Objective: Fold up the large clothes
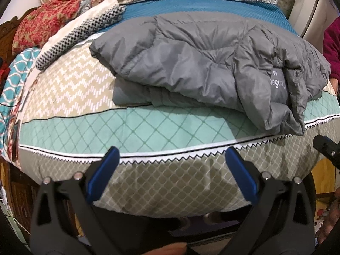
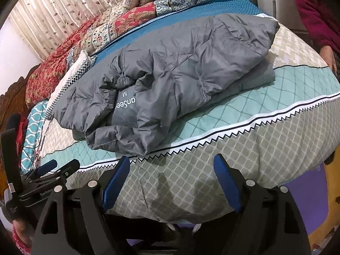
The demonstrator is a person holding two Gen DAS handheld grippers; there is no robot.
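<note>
A grey puffer jacket [image 1: 201, 63] lies folded in a thick bundle on the bed, its inner label facing up. It also shows in the right wrist view [image 2: 170, 74]. My left gripper [image 1: 172, 155] is open and empty, hovering over the bed's front edge, short of the jacket. My right gripper [image 2: 172, 163] is open and empty, also at the bed's front edge, just in front of the jacket's near corner. The left gripper also shows at the left of the right wrist view [image 2: 55, 165].
The bed cover [image 1: 148, 131] is patterned in mint, beige and grey. A white and black patterned cloth [image 1: 80, 31] lies left of the jacket. Red floral quilts [image 1: 53, 19] pile along the back. A person in a maroon sleeve [image 2: 314, 10] stands at the right.
</note>
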